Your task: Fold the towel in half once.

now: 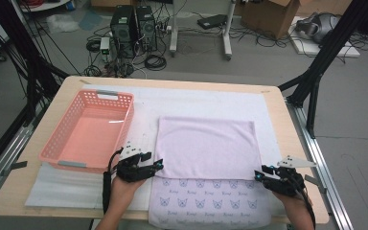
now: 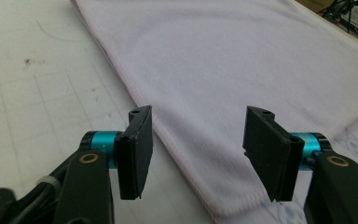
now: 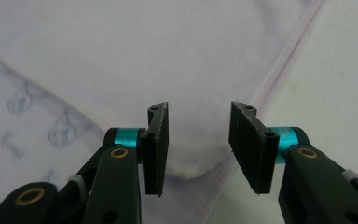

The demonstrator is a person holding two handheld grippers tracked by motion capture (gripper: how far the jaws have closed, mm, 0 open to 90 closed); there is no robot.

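At the near edge of the light wooden table (image 1: 38, 203), a person's two hands work a pale lilac towel (image 1: 206, 146) printed with small blue cat faces, its far part folded back toward the near side so the plain underside faces up and a printed strip shows along the near edge. The left gripper (image 1: 160, 164) hovers at the fold's near left corner, jaws spread, nothing between them; in the left gripper view the towel's hemmed edge (image 2: 177, 154) runs between the black pads without touching either. The right gripper (image 1: 258, 175) sits at the fold's near right corner, jaws likewise apart, the rounded cloth corner (image 3: 196, 161) lying between them, unpinched. A white foam mat (image 1: 67, 189) lies bare left of the towel. Farther back, toward the far left corner, a pink plastic lattice basket (image 1: 62, 139) stands, well apart from the towel.
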